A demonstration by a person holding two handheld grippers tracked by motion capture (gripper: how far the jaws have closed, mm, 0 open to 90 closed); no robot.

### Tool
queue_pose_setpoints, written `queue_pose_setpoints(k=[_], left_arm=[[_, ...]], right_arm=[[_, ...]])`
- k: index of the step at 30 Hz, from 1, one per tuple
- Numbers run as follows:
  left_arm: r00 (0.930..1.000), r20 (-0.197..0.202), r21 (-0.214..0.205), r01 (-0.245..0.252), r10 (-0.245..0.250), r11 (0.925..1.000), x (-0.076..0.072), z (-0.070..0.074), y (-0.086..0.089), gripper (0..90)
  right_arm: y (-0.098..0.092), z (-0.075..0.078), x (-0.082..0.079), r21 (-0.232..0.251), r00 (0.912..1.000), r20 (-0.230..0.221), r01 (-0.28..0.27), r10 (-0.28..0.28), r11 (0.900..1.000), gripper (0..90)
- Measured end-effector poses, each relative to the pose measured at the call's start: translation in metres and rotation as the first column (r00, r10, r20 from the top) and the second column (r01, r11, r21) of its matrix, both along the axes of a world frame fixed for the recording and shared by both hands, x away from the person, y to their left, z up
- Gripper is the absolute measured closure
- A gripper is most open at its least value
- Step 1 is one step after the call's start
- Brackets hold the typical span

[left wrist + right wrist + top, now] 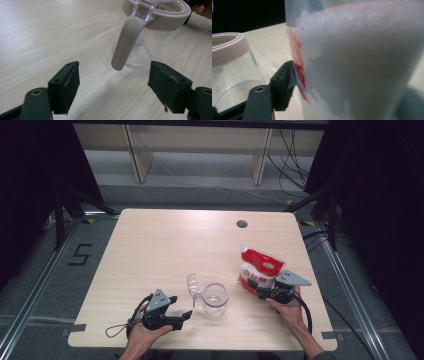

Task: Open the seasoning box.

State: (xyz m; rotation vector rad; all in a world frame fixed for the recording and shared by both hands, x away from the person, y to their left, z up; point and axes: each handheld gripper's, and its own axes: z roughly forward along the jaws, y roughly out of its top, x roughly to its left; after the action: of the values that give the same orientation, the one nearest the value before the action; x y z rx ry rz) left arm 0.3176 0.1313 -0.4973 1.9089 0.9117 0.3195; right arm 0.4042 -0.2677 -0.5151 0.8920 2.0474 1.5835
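Note:
A clear glass jar (215, 301) with a pale pink rim stands near the table's front middle, its hinged lid (193, 287) swung open to the left. In the left gripper view the jar (147, 32) is just beyond my jaws, its pink clasp (126, 41) hanging down. My left gripper (181, 308) sits open just left of the jar, nothing between its fingers (67, 86). A red and white pouch (261, 267) with a white cap (244, 248) leans to the jar's right. My right gripper (260, 292) is shut on its lower part. One finger (285, 85) presses the pouch (362, 67), which hides the other.
The wooden table (165, 245) has a round cable hole (242, 224) at the back right. Cables trail from both grippers toward the front edge. Dark curtains and metal floor rails flank the table.

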Motion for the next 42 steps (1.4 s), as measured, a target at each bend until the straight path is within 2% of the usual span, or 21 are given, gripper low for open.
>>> queue_pose_setpoints(k=[3, 10, 13, 15, 17, 18, 22, 23, 24, 26, 27, 28, 29, 30, 31, 32, 33, 34, 36, 37, 42], left_arm=[[1.0000, -0.001, 0.003, 0.005, -0.005, 1.0000, 0.000, 0.000, 0.000, 24.5], [1.0000, -0.001, 0.005, 0.005, -0.005, 1.0000, -0.001, 0.000, 0.000, 24.5], [0.9999, -0.010, -0.008, 0.003, -0.003, 1.0000, -0.001, 0.000, -0.001, 24.5], [0.9999, 0.000, 0.008, 0.010, -0.010, 0.9999, -0.001, 0.000, 0.000, 24.5], [1.0000, -0.002, -0.001, 0.008, -0.008, 1.0000, -0.001, 0.000, -0.001, 24.5], [1.0000, -0.006, -0.008, 0.003, -0.003, 1.0000, -0.001, -0.001, -0.001, 24.5], [0.9999, 0.002, 0.005, 0.017, -0.017, 0.9999, 0.000, 0.000, -0.001, 24.5], [0.9999, 0.002, 0.008, 0.014, -0.014, 0.9999, -0.001, 0.000, -0.001, 24.5], [0.9999, 0.001, 0.007, 0.011, -0.011, 0.9999, -0.001, 0.000, -0.001, 24.6], [0.9999, 0.002, 0.007, 0.011, -0.011, 0.9999, -0.001, 0.000, -0.001, 24.7], [0.9999, 0.003, 0.012, 0.014, -0.014, 0.9998, -0.001, 0.000, 0.000, 24.8], [0.9999, 0.001, 0.004, 0.017, -0.017, 0.9998, 0.000, 0.000, 0.000, 24.8], [0.9999, 0.000, 0.005, 0.013, -0.013, 0.9999, -0.001, 0.000, 0.000, 24.8], [1.0000, 0.000, -0.002, 0.010, -0.010, 1.0000, -0.001, 0.000, -0.001, 24.8], [1.0000, -0.002, -0.005, 0.006, -0.006, 1.0000, -0.001, 0.000, -0.001, 24.9], [1.0000, 0.000, 0.009, 0.008, -0.008, 0.9999, -0.001, 0.000, 0.000, 24.9], [1.0000, 0.000, 0.006, 0.008, -0.008, 0.9999, -0.001, 0.000, 0.000, 24.9], [1.0000, 0.001, 0.006, 0.008, -0.008, 0.9999, -0.001, 0.000, 0.000, 25.0], [1.0000, -0.007, -0.005, -0.001, 0.001, 1.0000, -0.001, 0.000, 0.000, 25.0], [1.0000, -0.003, -0.001, 0.005, -0.005, 1.0000, 0.000, 0.000, 0.000, 25.0], [1.0000, -0.005, -0.004, 0.005, -0.005, 1.0000, -0.001, 0.000, 0.001, 25.0]], right_arm=[[0.002, 0.000, 0.000, 0.001, 0.9994, 0.034, -0.012, 0.012, 0.9999, 39.8], [0.003, 0.000, -0.005, 0.006, 0.9999, -0.006, -0.009, 0.009, 0.9999, 40.6], [0.000, 0.001, -0.004, -0.054, 0.9998, 0.019, -0.002, 0.003, 0.9985, 40.6], [0.000, 0.001, -0.005, -0.053, 1.0000, -0.001, -0.007, 0.007, 0.9986, 40.2], [-0.002, 0.001, -0.004, -0.078, 0.9995, 0.032, -0.004, 0.006, 0.9969, 40.5], [0.002, 0.001, -0.006, -0.026, 1.0000, -0.005, -0.009, 0.008, 0.9996, 40.5], [0.001, 0.001, -0.005, -0.034, 0.9998, 0.015, -0.008, 0.009, 0.9994, 42.5], [0.002, 0.000, -0.006, -0.023, 1.0000, 0.003, -0.009, 0.010, 0.9997, 43.3], [0.001, 0.001, -0.006, -0.051, 1.0000, -0.004, -0.008, 0.008, 0.9987, 44.0], [0.004, 0.002, -0.010, -0.029, 0.9996, -0.029, -0.001, 0.000, 0.9996, 45.0], [0.003, 0.002, -0.007, -0.057, 0.9995, 0.030, 0.012, -0.010, 0.9983, 45.6], [0.004, 0.002, -0.009, -0.052, 1.0000, 0.007, 0.005, -0.004, 0.9986, 46.0], [0.003, 0.003, -0.010, -0.076, 0.9996, 0.014, 0.024, -0.023, 0.9968, 46.3], [0.004, 0.002, -0.009, -0.075, 0.9993, 0.034, 0.019, -0.016, 0.9970, 46.4], [0.006, 0.003, -0.012, -0.053, 0.9996, 0.018, 0.023, -0.022, 0.9984, 46.7], [0.004, 0.004, -0.011, -0.092, 0.9989, 0.043, 0.024, -0.020, 0.9955, 46.9], [0.006, 0.005, -0.015, -0.066, 0.9997, 0.007, 0.025, -0.025, 0.9975, 47.1], [0.005, 0.006, -0.014, -0.100, 0.9991, 0.041, 0.018, -0.014, 0.9948, 47.2], [0.008, 0.007, -0.019, -0.076, 0.9998, 0.001, 0.020, -0.020, 0.9969, 47.3], [0.006, 0.008, -0.019, -0.116, 0.9993, 0.033, 0.022, -0.018, 0.9931, 47.4], [0.006, 0.012, -0.025, -0.121, 0.9989, 0.019, 0.044, -0.042, 0.9917, 47.6]])
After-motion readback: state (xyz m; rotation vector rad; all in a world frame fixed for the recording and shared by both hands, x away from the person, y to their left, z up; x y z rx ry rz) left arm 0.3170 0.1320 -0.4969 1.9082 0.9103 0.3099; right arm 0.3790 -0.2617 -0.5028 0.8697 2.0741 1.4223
